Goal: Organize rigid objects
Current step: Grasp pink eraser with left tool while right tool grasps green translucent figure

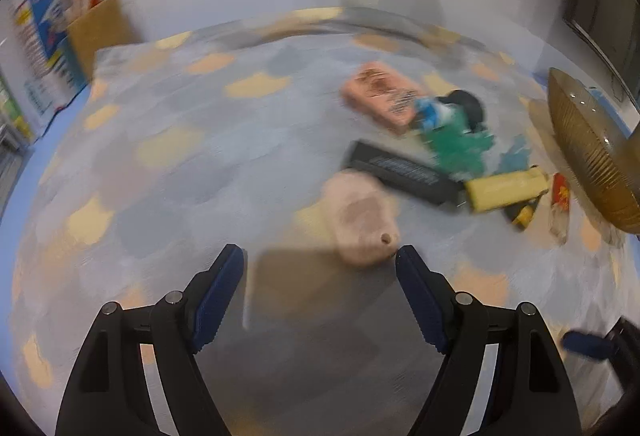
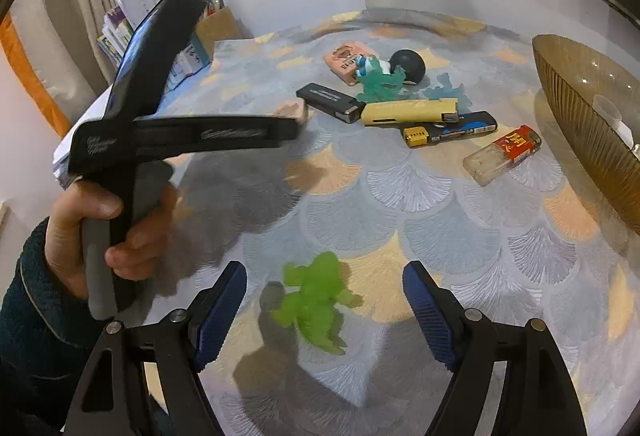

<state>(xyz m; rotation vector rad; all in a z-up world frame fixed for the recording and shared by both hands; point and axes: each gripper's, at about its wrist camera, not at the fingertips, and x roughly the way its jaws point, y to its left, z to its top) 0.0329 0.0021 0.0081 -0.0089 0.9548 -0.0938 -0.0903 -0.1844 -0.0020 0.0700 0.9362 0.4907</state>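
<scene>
The soft-looking bright green toy figure point(image 2: 316, 304) lies on the patterned tabletop point(image 2: 400, 228) between the spread, empty jaws of the right tool point(image 2: 324, 310), the left tool point(image 1: 320, 274) is spread too, and a crooked squeeze could make it slip away.

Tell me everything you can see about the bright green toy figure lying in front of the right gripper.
The bright green translucent toy figure looks like soft, rubbery or jelly-like plastic, shaped like a small creature with stubby limbs sticking out; fine detail is blurred. It lies flat on the scallop-patterned tablecloth, casting a shadow to its left. It sits between the blue-padded jaws of the right gripper, which stand open, with a gap on both sides. Only the cloth appears to touch it, and it lies well apart from the cluster of objects farther back.
</scene>
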